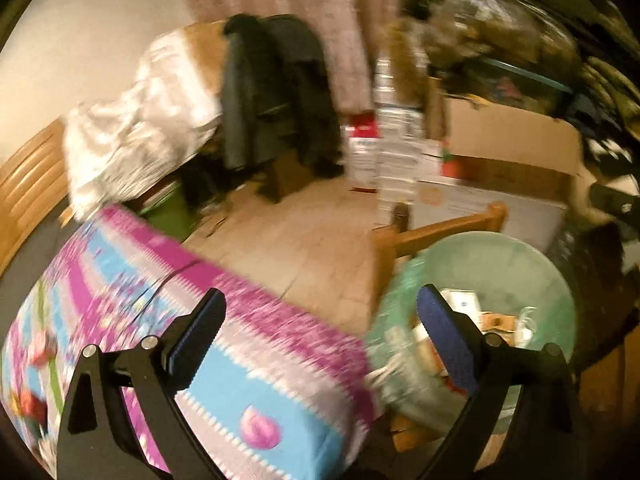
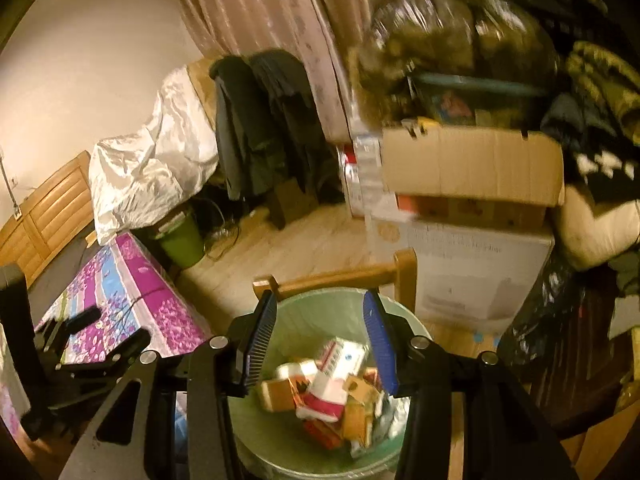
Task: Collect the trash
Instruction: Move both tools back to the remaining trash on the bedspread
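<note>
A pale green trash bin [image 2: 316, 312] stands on the floor under my right gripper [image 2: 320, 344], holding several cartons and boxes, among them a white and red carton [image 2: 336, 376]. My right gripper is open and empty right above the bin's mouth. My left gripper [image 1: 320, 336] is open and empty, over the edge of a table with a purple and blue floral cloth [image 1: 248, 360]. The bin [image 1: 496, 272] lies to its right. The left gripper also shows in the right wrist view [image 2: 108, 336], above the cloth [image 2: 132, 288].
A wooden chair [image 2: 344, 276] stands just behind the bin. Cardboard boxes [image 2: 472, 168] are stacked at the right, with bags and clothes on top. A small green bin [image 2: 180, 240], dark coats on a chair [image 2: 256, 128] and a white-covered object [image 2: 152, 160] stand at the back.
</note>
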The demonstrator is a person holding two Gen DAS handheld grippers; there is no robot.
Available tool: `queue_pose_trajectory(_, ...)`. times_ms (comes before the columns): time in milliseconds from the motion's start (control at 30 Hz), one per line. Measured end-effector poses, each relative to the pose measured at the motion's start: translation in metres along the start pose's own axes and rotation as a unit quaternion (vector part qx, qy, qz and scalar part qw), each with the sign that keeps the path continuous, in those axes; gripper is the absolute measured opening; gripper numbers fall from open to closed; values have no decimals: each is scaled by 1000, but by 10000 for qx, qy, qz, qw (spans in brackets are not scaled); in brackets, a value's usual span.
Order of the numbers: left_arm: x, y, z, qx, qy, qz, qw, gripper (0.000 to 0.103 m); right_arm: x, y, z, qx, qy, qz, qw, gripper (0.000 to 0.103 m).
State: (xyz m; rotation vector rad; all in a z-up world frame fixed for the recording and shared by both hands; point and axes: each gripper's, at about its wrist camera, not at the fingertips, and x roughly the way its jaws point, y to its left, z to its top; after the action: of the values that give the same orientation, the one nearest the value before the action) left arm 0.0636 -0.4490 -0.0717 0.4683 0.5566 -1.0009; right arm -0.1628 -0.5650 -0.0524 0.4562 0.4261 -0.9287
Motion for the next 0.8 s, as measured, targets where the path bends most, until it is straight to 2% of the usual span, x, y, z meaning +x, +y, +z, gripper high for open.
queue_pose_trajectory(67,-6,20,-12,-197,-14,385,9991,93,-10,21,-6,-173,-322,-17,9993,50)
queue_pose_trajectory(133,-13,39,-24,-361,-25,627,9974,93,-20,46,-15,-354,-588,78,9976,62)
queue_pose_trajectory(200,-22,59,-38,-535,2,841,9950,93,-28,72,-25,-596,-739,242,9952,62)
queue_pose_trajectory(367,-49,108,-79,-892,93,1291,9876,93,-32,153,-56,-1448,-551,859,9842,63)
queue_pose_trajectory(433,-63,129,-99,-1063,162,1517,9826,93,-33,183,-68,-1673,-396,1163,9782,70)
queue_pose_trajectory(567,-97,175,-144,-1581,307,1901,9685,93,-31,243,-95,-2108,46,1759,9616,71)
queue_pose_trajectory(667,-129,216,-185,-2097,428,2229,9511,93,-29,286,-113,-2338,330,2116,9484,72)
queue_pose_trajectory(800,-175,279,-239,-2702,519,2752,9212,93,-27,331,-128,-2416,660,2520,9347,74)
